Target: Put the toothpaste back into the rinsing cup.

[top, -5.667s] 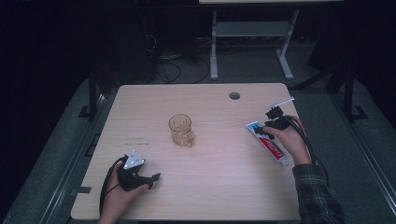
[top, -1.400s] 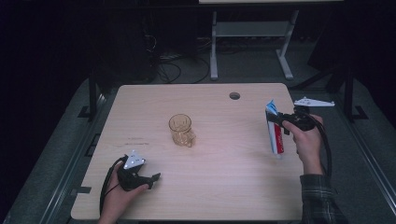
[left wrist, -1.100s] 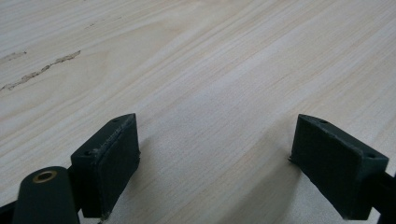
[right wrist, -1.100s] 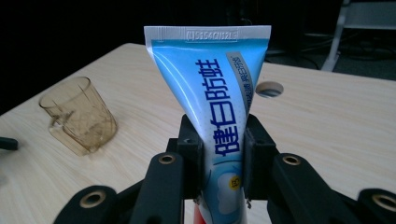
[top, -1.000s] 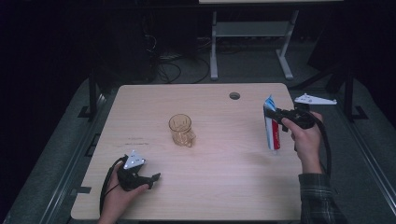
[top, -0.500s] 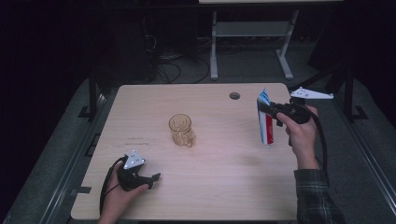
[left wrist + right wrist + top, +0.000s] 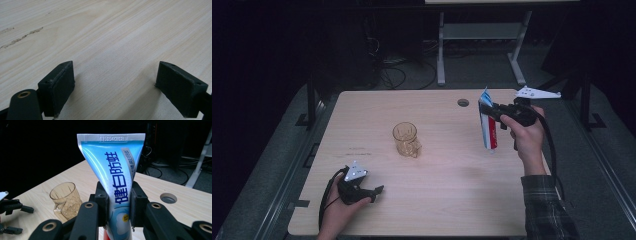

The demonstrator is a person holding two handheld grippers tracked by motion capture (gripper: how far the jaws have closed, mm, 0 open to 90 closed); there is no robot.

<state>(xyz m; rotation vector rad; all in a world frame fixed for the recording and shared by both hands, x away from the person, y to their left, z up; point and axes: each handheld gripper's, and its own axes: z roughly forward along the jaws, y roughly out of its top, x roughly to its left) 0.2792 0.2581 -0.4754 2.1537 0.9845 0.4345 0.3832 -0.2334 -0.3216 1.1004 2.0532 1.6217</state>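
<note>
We hold the toothpaste tube (image 7: 487, 125) upright above the right side of the table (image 7: 447, 200), crimped end up, with the right gripper (image 7: 119, 202) clamped on its middle, both pads pressing its sides. Our left gripper (image 7: 371, 192) rests on the near left part of the table, jaws wide apart with bare wood between them. The amber glass mug (image 7: 406, 140) stands near the table's centre, well apart from the tube.

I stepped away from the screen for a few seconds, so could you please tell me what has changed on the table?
The right gripper took the toothpaste tube off the table's right edge, stood it upright and carried it toward the middle. The left gripper and cup stayed put.
</note>
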